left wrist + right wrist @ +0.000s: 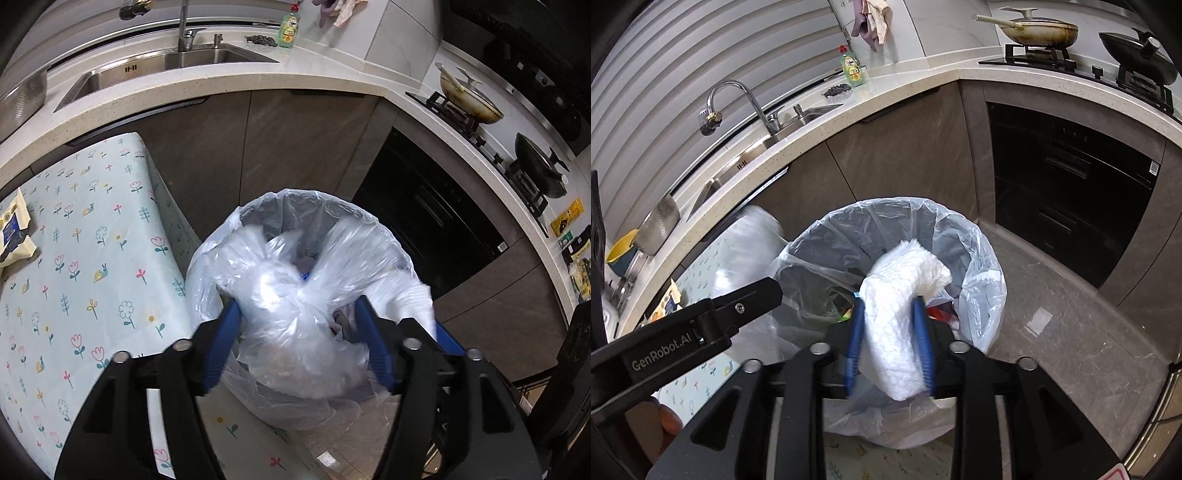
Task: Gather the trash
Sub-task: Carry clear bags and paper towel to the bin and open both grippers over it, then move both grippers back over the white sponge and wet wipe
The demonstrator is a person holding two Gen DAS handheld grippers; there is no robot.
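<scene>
Right gripper (890, 306): blue fingers clamped on a crumpled white paper towel wad (905, 295), held over the mouth of the round grey bin lined with a clear plastic bag (982, 258). Left gripper (295, 306): spread wide around a bunched clear plastic bag (295, 317), grip uncertain, above the same bin beside the floral-print tablecloth (92, 258). Advice: release towel only when centred over the opening; then drop the bag without snagging the liner.
</scene>
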